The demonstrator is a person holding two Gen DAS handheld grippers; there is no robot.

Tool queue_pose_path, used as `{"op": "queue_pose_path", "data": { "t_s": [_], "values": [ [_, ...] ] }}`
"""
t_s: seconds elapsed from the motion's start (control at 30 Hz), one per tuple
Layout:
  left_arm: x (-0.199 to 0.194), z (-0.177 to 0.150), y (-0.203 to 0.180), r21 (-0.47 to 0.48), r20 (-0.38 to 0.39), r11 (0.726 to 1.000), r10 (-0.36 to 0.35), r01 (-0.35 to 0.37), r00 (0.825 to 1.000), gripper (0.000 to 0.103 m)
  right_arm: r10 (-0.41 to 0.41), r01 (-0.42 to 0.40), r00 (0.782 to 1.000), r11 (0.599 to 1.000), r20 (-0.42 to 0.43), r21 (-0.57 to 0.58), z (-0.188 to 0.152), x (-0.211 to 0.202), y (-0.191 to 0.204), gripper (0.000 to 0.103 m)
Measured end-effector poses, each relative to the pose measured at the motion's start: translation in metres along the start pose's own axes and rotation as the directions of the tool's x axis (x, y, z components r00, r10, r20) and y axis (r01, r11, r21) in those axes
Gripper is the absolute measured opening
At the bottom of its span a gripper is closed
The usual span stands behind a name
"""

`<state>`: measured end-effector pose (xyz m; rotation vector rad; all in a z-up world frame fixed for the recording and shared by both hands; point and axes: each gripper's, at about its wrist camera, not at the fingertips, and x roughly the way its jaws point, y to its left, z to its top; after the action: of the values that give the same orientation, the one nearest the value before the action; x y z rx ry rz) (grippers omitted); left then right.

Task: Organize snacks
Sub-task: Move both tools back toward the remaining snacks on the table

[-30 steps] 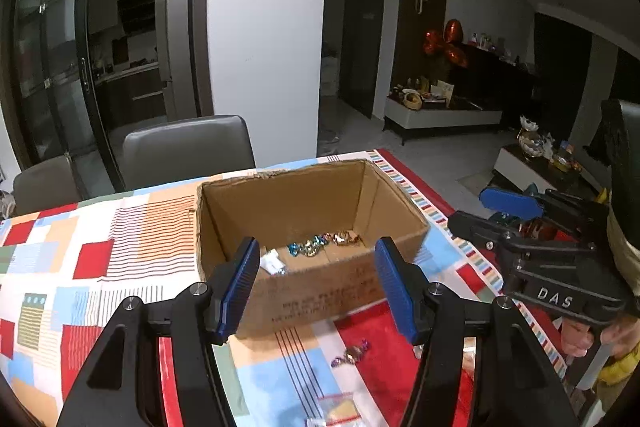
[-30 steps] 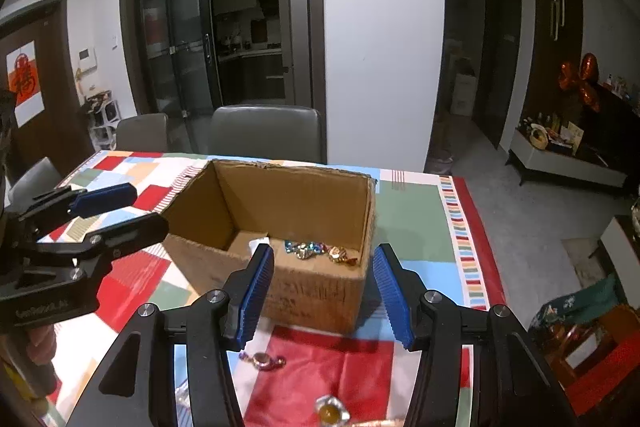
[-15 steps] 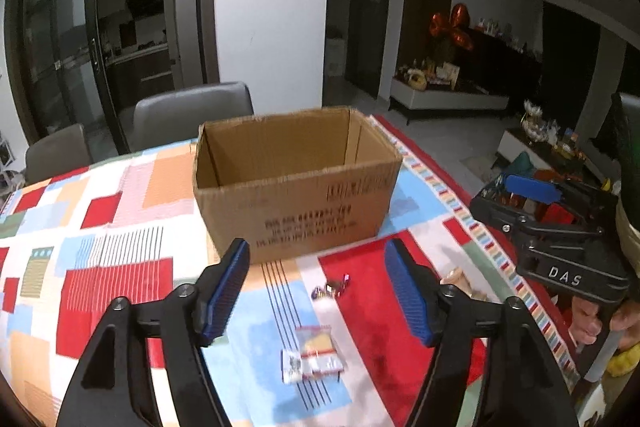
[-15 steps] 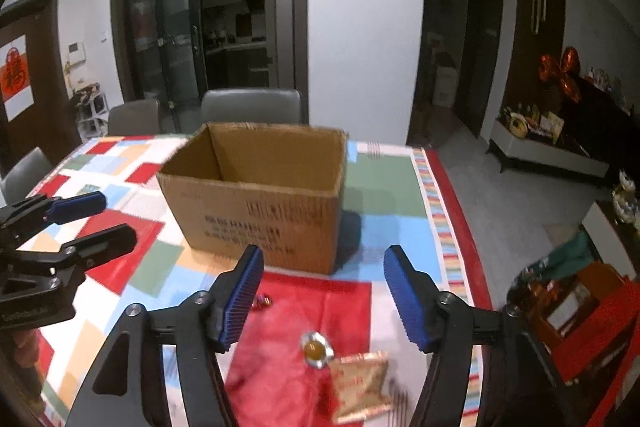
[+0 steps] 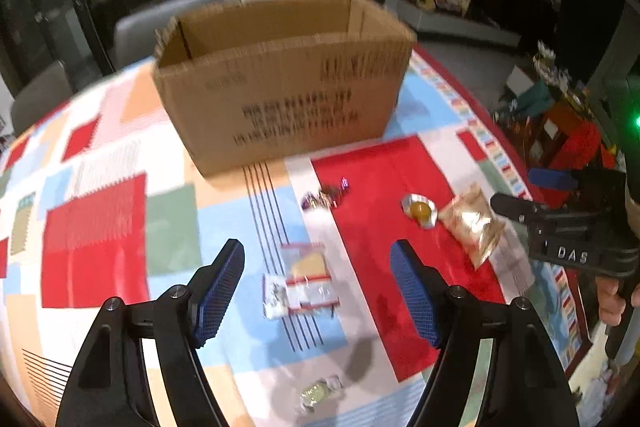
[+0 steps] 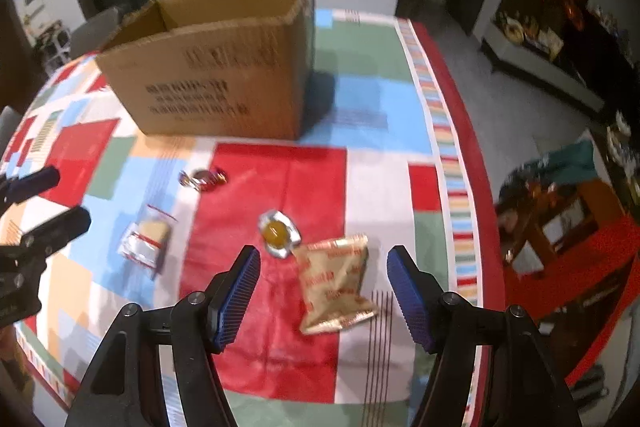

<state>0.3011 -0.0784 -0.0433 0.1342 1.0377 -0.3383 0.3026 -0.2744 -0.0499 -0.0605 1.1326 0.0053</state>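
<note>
An open cardboard box (image 5: 288, 83) (image 6: 216, 75) stands on the patchwork tablecloth. In front of it lie loose snacks: a clear packet with a yellow piece (image 5: 304, 281) (image 6: 146, 241), a foil-wrapped candy (image 5: 326, 195) (image 6: 204, 179), an amber jelly cup (image 5: 418, 210) (image 6: 277, 231), a tan snack bag (image 5: 472, 223) (image 6: 334, 283) and a small green candy (image 5: 320, 391). My left gripper (image 5: 318, 291) is open above the clear packet. My right gripper (image 6: 322, 291) is open above the tan bag and also shows at the right of the left wrist view (image 5: 532, 193).
Grey chairs (image 5: 172, 23) stand behind the table. The table's right edge (image 6: 472, 163) drops to a floor with a red stool (image 6: 580, 227) and low cabinets. The left gripper's fingers (image 6: 44, 203) reach in at the left of the right wrist view.
Both grippers have pulled back from the box and tilted down toward the table. The loose snacks in front of the box have come into view. Both stay open and empty.
</note>
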Motion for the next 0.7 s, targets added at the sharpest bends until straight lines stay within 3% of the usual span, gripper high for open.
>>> {"op": "queue_pose_path", "data": {
  "t_s": [0.17,0.37,0.7],
  "values": [
    [0.032,-0.002,0.002,-0.023,-0.134,1.000,-0.006,0.003,0.991,0.075,-0.028,0.028,0.996,1.000,-0.083,0.003,0.002,0.018,-0.002,0.067],
    [0.062,-0.004,0.008,-0.049,-0.229,0.999,-0.001,-0.010,0.973,0.075,-0.042,0.044,0.985,0.999,-0.170,0.010,0.000,0.039,-0.004,0.067],
    [0.089,-0.007,0.009,-0.047,-0.288,0.997,0.038,-0.053,0.957,0.075,-0.024,0.029,0.965,1.000,-0.263,0.013,-0.007,0.068,-0.003,0.067]
  ]
}}
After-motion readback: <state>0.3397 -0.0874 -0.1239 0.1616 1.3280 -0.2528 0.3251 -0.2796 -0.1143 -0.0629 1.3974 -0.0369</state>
